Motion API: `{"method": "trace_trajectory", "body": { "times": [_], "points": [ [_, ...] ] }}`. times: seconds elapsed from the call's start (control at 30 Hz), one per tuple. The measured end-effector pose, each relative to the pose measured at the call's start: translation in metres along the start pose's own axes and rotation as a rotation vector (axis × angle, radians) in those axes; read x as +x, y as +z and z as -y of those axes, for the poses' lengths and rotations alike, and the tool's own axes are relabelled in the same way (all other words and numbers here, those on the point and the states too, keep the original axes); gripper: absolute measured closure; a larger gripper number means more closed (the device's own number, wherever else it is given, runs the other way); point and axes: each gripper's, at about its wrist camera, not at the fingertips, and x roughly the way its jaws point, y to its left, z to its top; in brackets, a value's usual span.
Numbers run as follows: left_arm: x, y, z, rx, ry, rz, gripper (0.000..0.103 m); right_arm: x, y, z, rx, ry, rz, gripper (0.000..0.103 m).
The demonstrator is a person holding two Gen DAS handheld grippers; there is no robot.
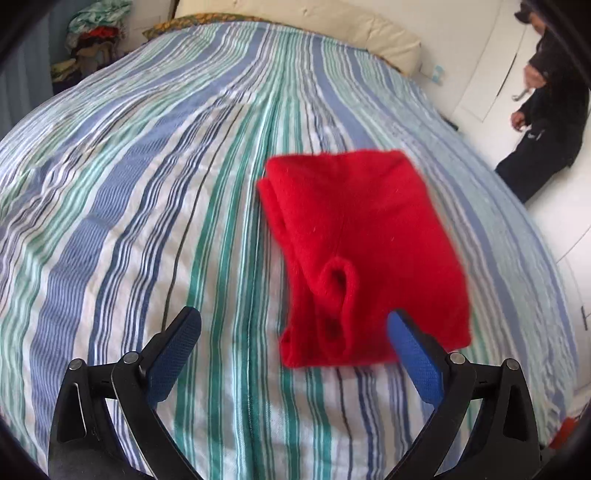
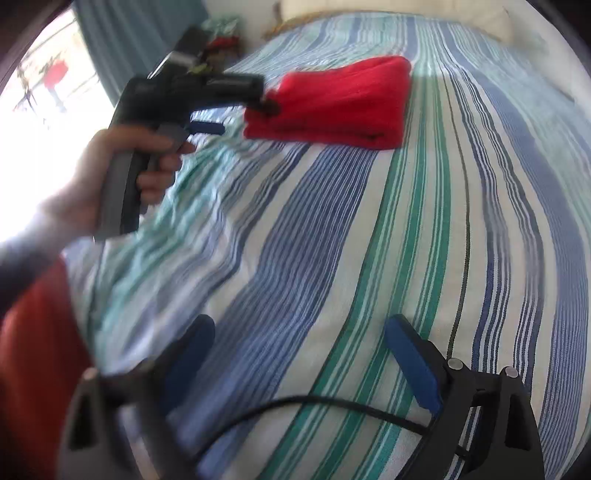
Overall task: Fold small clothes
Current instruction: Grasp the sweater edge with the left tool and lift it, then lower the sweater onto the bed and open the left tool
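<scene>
A folded red garment lies on the striped bedspread, one cuff or opening turned toward me. My left gripper hovers open just short of the garment's near edge. Its right blue pad overlaps the garment's corner in the picture, and nothing is pinched. The right wrist view shows the garment farther up the bed, with a hand holding the left gripper at its left end. My right gripper stands wide open over bare bedspread, well apart from the garment.
A cream pillow lies at the head of the bed, and a heap of clothes sits beyond its far left corner. A person in dark clothes stands by white cupboards. Orange-red cloth and a black cable are near my right gripper.
</scene>
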Motion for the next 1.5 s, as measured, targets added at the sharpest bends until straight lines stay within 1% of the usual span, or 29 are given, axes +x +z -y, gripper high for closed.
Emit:
{"method": "trace_trajectory", "body": {
  "times": [0.07,0.13,0.17,0.23,0.27,0.33,0.43,0.47,0.5,0.53,0.57,0.6,0.63,0.7,0.8,0.9,0.97,1.03,1.07,1.13,1.2,1.23,1.27,1.3,1.33,1.37,1.4,1.43,1.5],
  "points": [
    [0.001,0.016,-0.005,-0.028,-0.079,0.008,0.002,-0.021,0.030,0.017,0.111,0.083,0.083,0.010],
    [0.023,0.031,-0.009,-0.057,-0.146,-0.034,0.002,-0.036,0.070,0.034,0.137,0.083,0.194,0.010],
    [0.038,0.036,-0.010,-0.061,-0.149,-0.061,0.002,-0.039,0.093,0.044,0.139,0.080,0.247,0.010],
    [0.066,0.039,-0.013,-0.056,-0.098,-0.124,0.002,-0.029,0.139,0.066,0.134,0.053,0.303,0.010],
    [0.080,0.040,-0.015,-0.064,-0.079,-0.159,0.003,-0.015,0.161,0.078,0.142,0.044,0.285,0.010],
    [0.094,0.038,-0.018,-0.090,-0.097,-0.195,0.002,0.023,0.196,0.102,0.195,0.059,0.210,0.010],
    [0.099,0.037,-0.012,-0.086,-0.129,-0.209,0.002,0.082,0.216,0.122,0.244,0.108,0.076,0.011],
    [0.101,0.038,-0.009,-0.080,-0.138,-0.217,0.002,0.100,0.216,0.122,0.251,0.130,0.040,0.019],
    [0.104,0.039,-0.005,-0.070,-0.135,-0.221,0.004,0.112,0.215,0.121,0.255,0.146,0.021,0.024],
    [0.105,0.040,-0.002,-0.048,-0.102,-0.213,0.011,0.119,0.213,0.118,0.250,0.159,0.027,0.034],
    [0.105,0.042,0.002,-0.025,-0.078,-0.199,0.053,0.121,0.213,0.114,0.251,0.180,0.042,0.056],
    [0.105,0.044,0.003,-0.040,-0.141,-0.215,0.075,0.124,0.213,0.113,0.271,0.181,0.037,0.062],
    [0.103,0.049,0.003,-0.074,-0.164,-0.225,0.077,0.123,0.216,0.113,0.294,0.167,0.035,0.067],
    [0.084,0.060,0.009,-0.075,-0.170,-0.179,0.081,0.112,0.225,0.106,0.273,0.140,0.047,0.072],
    [0.046,0.080,0.025,-0.023,-0.196,-0.086,0.081,0.077,0.246,0.085,0.167,0.112,0.103,0.074],
    [0.008,0.092,0.034,-0.016,-0.242,-0.025,0.080,0.032,0.266,0.070,0.108,0.130,0.176,0.074],
    [-0.006,0.093,0.039,-0.008,-0.258,-0.020,0.080,0.005,0.272,0.061,0.085,0.137,0.209,0.073],
    [-0.009,0.080,0.041,0.007,-0.251,-0.051,0.077,-0.008,0.271,0.058,0.101,0.157,0.201,0.073],
    [-0.004,0.070,0.041,0.016,-0.235,-0.080,0.071,-0.009,0.266,0.059,0.116,0.161,0.183,0.072],
    [0.008,0.033,0.036,0.016,-0.151,-0.137,0.062,-0.001,0.249,0.060,0.149,0.156,0.128,0.069],
    [0.006,-0.013,0.028,0.045,0.006,-0.160,0.061,0.015,0.214,0.071,0.174,0.113,0.045,0.061],
    [-0.002,-0.036,0.026,0.053,0.060,-0.164,0.060,0.022,0.193,0.076,0.182,0.065,0.000,0.051],
    [-0.016,-0.058,0.022,0.049,0.082,-0.158,0.051,0.025,0.172,0.081,0.183,0.003,-0.033,0.044],
    [-0.032,-0.079,0.020,0.039,0.084,-0.142,0.035,0.022,0.149,0.085,0.178,-0.051,-0.046,0.043],
    [-0.050,-0.097,0.018,0.029,0.091,-0.116,0.026,0.014,0.125,0.088,0.175,-0.080,-0.040,0.040],
    [-0.068,-0.113,0.019,0.027,0.111,-0.082,0.012,0.002,0.102,0.089,0.182,-0.097,-0.026,0.032],
    [-0.084,-0.126,0.021,0.034,0.145,-0.051,0.006,-0.013,0.081,0.090,0.195,-0.111,-0.009,0.027],
    [-0.096,-0.135,0.026,0.047,0.176,-0.034,0.006,-0.029,0.061,0.088,0.209,-0.129,0.012,0.018],
    [-0.109,-0.145,0.042,0.099,0.226,-0.043,0.006,-0.058,0.031,0.081,0.218,-0.168,0.049,0.015]
  ]
}}
